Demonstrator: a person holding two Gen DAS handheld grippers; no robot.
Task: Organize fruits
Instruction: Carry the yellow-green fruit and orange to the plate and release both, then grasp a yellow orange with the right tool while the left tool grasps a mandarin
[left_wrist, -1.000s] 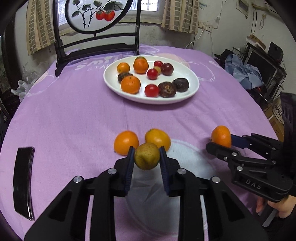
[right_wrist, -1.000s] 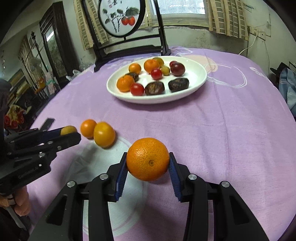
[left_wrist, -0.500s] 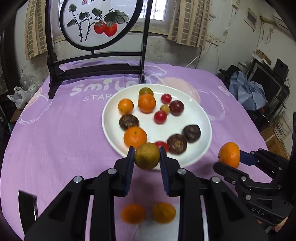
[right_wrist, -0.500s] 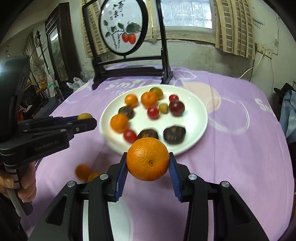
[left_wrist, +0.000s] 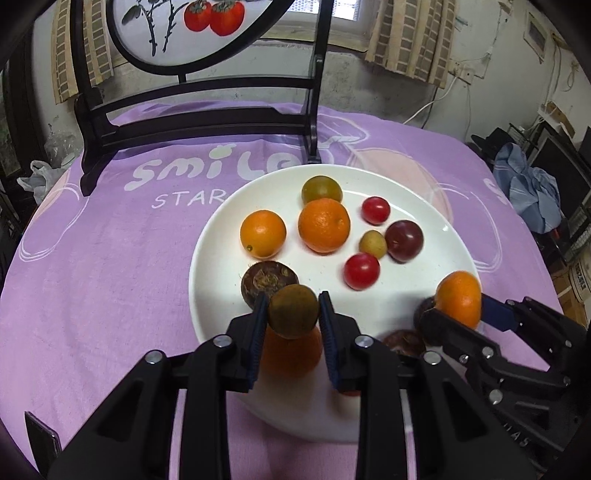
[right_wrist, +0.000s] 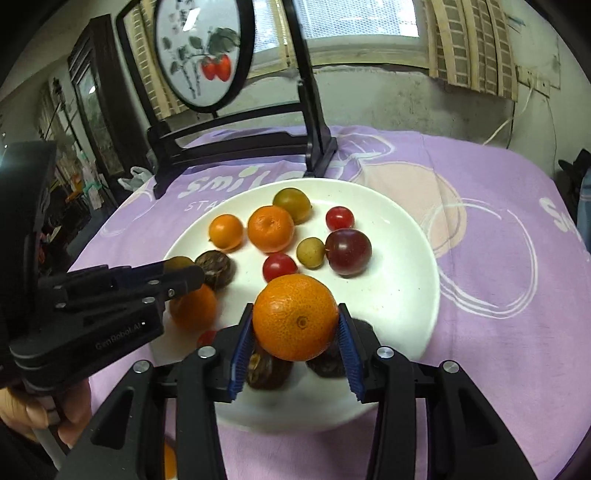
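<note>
My left gripper (left_wrist: 291, 308) holds a small brown-green round fruit (left_wrist: 293, 314) over the near left part of the white plate (left_wrist: 424, 206). Its jaws are opening, and the pads still touch the fruit. To the right, my right gripper (right_wrist: 295, 317) carries an orange (right_wrist: 295, 317) above the plate's near edge (right_wrist: 399, 258). Those jaws are opening too, with the orange still between the pads. Each gripper shows in the other's view: left gripper (right_wrist: 184, 269), right gripper (left_wrist: 456, 306). On the plate lie several oranges, cherry tomatoes, a dark plum (left_wrist: 404, 240) and brown fruits.
A black stand with a round painted panel (left_wrist: 199, 122) rises at the far side of the purple tablecloth (left_wrist: 110, 258). A dark flat object (left_wrist: 40, 439) lies near the left edge. An orange (right_wrist: 168, 461) sits on the cloth by me. Clutter stands off the table's right.
Both grippers have travelled forward from the near cloth to above the plate, each carrying its fruit. The two oranges left on the cloth have dropped out of the left wrist view.
</note>
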